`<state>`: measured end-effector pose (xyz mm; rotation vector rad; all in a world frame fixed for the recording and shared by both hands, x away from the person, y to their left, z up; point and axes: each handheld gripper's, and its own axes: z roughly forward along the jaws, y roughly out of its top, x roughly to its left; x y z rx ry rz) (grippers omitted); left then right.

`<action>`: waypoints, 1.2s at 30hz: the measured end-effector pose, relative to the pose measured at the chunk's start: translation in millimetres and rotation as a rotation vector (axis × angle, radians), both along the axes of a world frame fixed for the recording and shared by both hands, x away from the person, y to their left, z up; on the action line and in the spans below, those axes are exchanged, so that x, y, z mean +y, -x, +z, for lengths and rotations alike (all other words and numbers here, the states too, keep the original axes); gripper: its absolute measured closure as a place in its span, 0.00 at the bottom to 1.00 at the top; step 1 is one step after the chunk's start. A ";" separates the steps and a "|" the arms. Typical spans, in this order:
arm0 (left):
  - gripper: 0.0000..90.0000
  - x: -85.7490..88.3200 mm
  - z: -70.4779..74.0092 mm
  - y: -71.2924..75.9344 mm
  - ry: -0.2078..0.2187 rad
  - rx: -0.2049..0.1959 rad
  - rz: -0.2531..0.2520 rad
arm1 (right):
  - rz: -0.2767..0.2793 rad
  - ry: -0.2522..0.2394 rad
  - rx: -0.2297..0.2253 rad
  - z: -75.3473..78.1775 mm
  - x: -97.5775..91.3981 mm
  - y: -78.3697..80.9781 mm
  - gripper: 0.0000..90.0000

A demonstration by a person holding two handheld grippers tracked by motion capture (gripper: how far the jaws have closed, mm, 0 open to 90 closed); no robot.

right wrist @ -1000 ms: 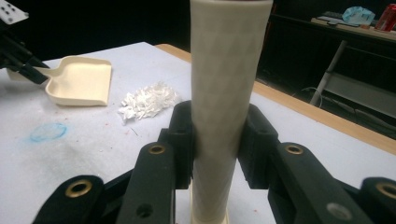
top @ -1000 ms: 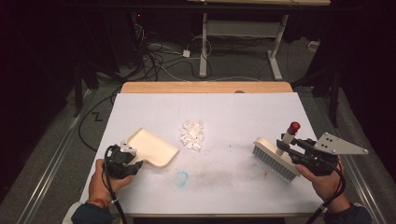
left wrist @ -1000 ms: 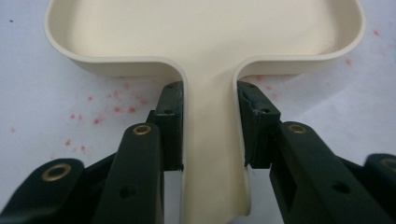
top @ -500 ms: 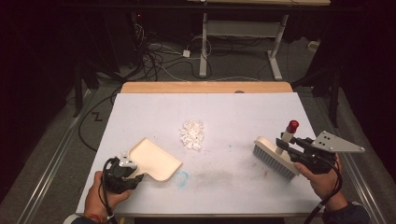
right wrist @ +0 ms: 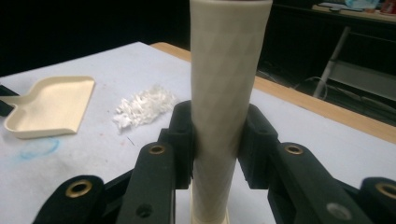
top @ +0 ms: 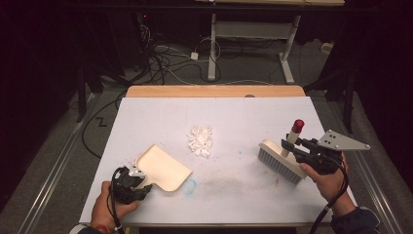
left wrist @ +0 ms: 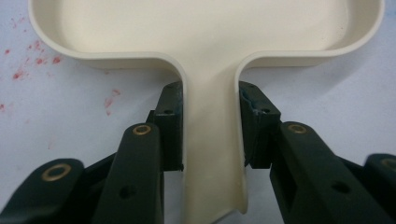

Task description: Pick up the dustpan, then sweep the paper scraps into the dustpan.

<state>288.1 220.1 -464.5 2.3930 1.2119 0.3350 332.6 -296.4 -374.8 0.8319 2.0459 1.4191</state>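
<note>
Sweeping up looks like the job, and it seems to be at the getting-ready step. From the high view, the pile of white scraps [top: 200,140] sits in the middle of the white table [top: 146,112]. The dustpan [top: 163,167] lies near the pile on its left, held by the left gripper [top: 138,176]. The brush [top: 281,160] stands well apart from the pile on its right, held by the right gripper [top: 292,147]. Nothing lies between the pile and either tool; a blue scribble [top: 190,185] is only a mark. In the left gripper view, both jaws pinch the dustpan's handle [left wrist: 212,154] tight. In the right gripper view, the jaws squeeze the brush's handle [right wrist: 224,93], with the pile beyond. Next, I think the pan must slide up to the pile and the brush push the scraps in.
</note>
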 end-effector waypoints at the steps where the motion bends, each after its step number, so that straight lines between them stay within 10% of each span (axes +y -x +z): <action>1: 0.70 -0.1 0.5 0.4 0.000 -0.001 0.002 | 0.005 -0.002 -0.002 0.3 2.5 -1.3 0.79; 7: 0.70 0.5 1.1 0.1 0.010 0.006 0.011 | 0.018 0.000 -0.005 0.7 12.7 -10.3 0.79; 11: 0.70 -0.7 0.1 -2.1 0.011 0.004 0.017 | 0.025 -0.046 0.005 9.2 32.2 -42.0 0.79; 25: 0.70 1.2 -1.0 -4.2 0.003 0.001 -0.008 | 0.018 0.052 -0.034 2.6 126.4 -149.3 0.79; 36: 0.70 -4.2 -0.2 -8.9 0.016 0.011 -0.030 | 0.053 0.040 -0.050 -9.7 180.1 -184.3 0.79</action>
